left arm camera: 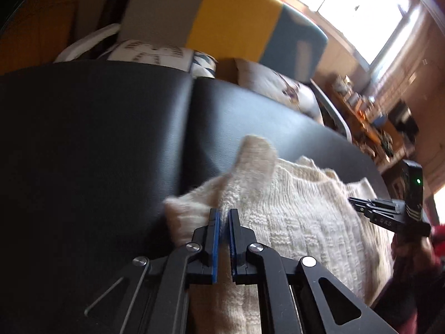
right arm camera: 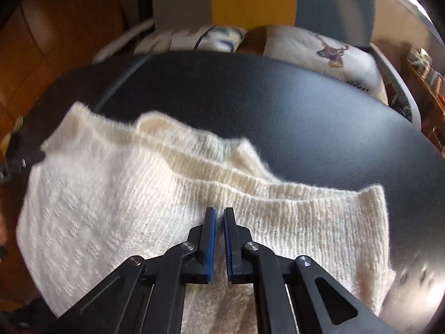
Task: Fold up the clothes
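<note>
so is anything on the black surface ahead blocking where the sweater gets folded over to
Nothing visible does. Both the left gripper and right gripper are shut on the cream sweater, and the black padded surface beyond it lies bare.

Both wrist cams sitting low and close, looking forward over cream sweater [left arm camera: 292, 217] [right arm camera: 139, 200]; both sharing black table [left arm camera: 83, 139] [right arm camera: 306, 105], pillows in upper frame.

Right gripper [right arm camera: 220, 213] pinches cream knit sweater [right arm camera: 116, 194] just below ribbed hem, blue pads nearly closed on fabric. Sweater lies bunched at near edge of black padded table [right arm camera: 306, 105]. Printed cushions [right arm camera: 319, 47] beyond far edge.
</note>
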`<state>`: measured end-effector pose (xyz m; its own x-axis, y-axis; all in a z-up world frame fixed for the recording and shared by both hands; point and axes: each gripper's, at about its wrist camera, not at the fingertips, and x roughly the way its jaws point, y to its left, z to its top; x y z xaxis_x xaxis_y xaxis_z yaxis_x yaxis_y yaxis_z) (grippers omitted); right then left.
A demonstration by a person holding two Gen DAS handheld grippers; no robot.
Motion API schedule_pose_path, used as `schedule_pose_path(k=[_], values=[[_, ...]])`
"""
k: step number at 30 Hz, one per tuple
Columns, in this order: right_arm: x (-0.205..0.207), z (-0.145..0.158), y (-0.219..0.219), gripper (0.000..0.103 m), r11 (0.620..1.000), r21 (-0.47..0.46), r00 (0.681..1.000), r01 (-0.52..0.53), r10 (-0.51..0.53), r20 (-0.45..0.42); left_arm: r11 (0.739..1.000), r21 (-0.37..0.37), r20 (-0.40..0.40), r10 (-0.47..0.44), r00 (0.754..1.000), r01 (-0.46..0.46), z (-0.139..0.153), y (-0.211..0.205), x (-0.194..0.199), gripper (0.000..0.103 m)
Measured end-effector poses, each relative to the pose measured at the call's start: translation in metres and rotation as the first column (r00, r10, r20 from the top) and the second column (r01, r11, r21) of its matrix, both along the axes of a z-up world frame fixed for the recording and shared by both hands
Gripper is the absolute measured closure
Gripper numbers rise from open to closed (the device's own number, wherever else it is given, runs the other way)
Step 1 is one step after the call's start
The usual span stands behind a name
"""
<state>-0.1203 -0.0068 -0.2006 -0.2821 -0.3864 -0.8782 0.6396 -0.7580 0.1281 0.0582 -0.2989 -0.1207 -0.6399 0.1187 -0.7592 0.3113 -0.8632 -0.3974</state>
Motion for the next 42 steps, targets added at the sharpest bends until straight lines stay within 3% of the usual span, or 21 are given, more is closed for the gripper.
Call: schedule_pose_path(k=[2,5,6,7,10,12,15,18,20,23,25,26,30,35,38,42], values=[[-0.003,-0.005,0.005,0.098,1.000,-0.019,1.000,0.018,-0.017,0.018,0.999,0.038,0.035,0.028,0.999,-0.029,-0.007,-0.007,0.004,0.091],[-0.005,-0.006,0.013,0.098,0.997,-0.065,0.999,0.035,-0.032,0.043,0.998,0.005,0.012,0.060,0.998,-0.060,0.007,-0.008,0.012,0.079],[-0.006,-0.005,0.018,0.093,0.994,-0.099,0.997,0.047,-0.040,0.064,0.998,-0.026,-0.017,0.065,0.998,-0.065,0.019,-0.006,0.014,0.073],[-0.007,-0.003,0.020,0.083,0.990,-0.125,0.996,0.059,-0.049,0.080,0.998,-0.048,-0.047,0.034,0.998,-0.036,0.031,0.000,0.012,0.064],[-0.008,0.002,0.024,0.079,0.980,-0.179,0.992,0.084,-0.064,0.112,0.984,-0.128,-0.109,-0.140,0.984,0.126,0.060,0.028,-0.005,0.052],[-0.007,0.004,0.025,0.079,0.979,-0.184,0.992,0.083,-0.063,0.108,0.933,-0.238,-0.097,-0.298,0.950,0.268,0.067,0.061,-0.026,0.051],[-0.004,0.003,0.023,0.079,0.984,-0.166,0.993,0.069,-0.052,0.105,0.826,-0.322,-0.011,-0.492,0.870,0.463,0.055,0.106,-0.061,0.051],[0.002,0.001,0.024,0.079,0.987,-0.153,0.995,0.059,-0.045,0.094,0.764,-0.290,0.093,-0.576,0.812,0.576,0.032,0.128,-0.097,0.051],[0.005,0.001,0.025,0.079,0.988,-0.147,0.995,0.054,-0.041,0.089,0.745,-0.245,0.153,-0.602,0.783,0.621,0.015,0.133,-0.114,0.051],[0.006,0.003,0.026,0.079,0.987,-0.154,0.996,0.053,-0.041,0.080,0.753,-0.216,0.202,-0.589,0.783,0.622,-0.001,0.130,-0.122,0.057],[0.010,0.005,0.027,0.079,0.987,-0.150,0.997,0.053,-0.043,0.067,0.766,-0.222,0.213,-0.566,0.797,0.603,-0.006,0.128,-0.121,0.099],[0.010,0.006,0.027,0.079,0.987,-0.152,0.997,0.053,-0.044,0.063,0.778,-0.219,0.206,-0.553,0.807,0.589,-0.006,0.126,-0.120,0.102],[0.014,0.018,0.029,0.079,0.979,-0.200,0.999,0.038,-0.031,0.039,0.837,-0.232,0.123,-0.480,0.869,0.495,0.003,0.117,-0.110,0.103],[0.026,0.032,0.022,0.079,0.977,-0.214,1.000,0.002,-0.002,-0.001,0.873,-0.264,0.038,-0.415,0.909,0.410,0.022,0.114,-0.113,0.103],[0.038,0.030,0.009,0.079,0.976,-0.200,0.996,-0.086,0.089,0.005,0.886,-0.281,0.048,-0.369,0.928,0.368,0.017,0.106,-0.122,0.103],[0.044,0.020,-0.010,0.079,0.978,-0.131,0.986,-0.162,0.166,0.019,0.882,-0.298,0.068,-0.362,0.930,0.365,0.002,0.108,-0.130,0.103]])
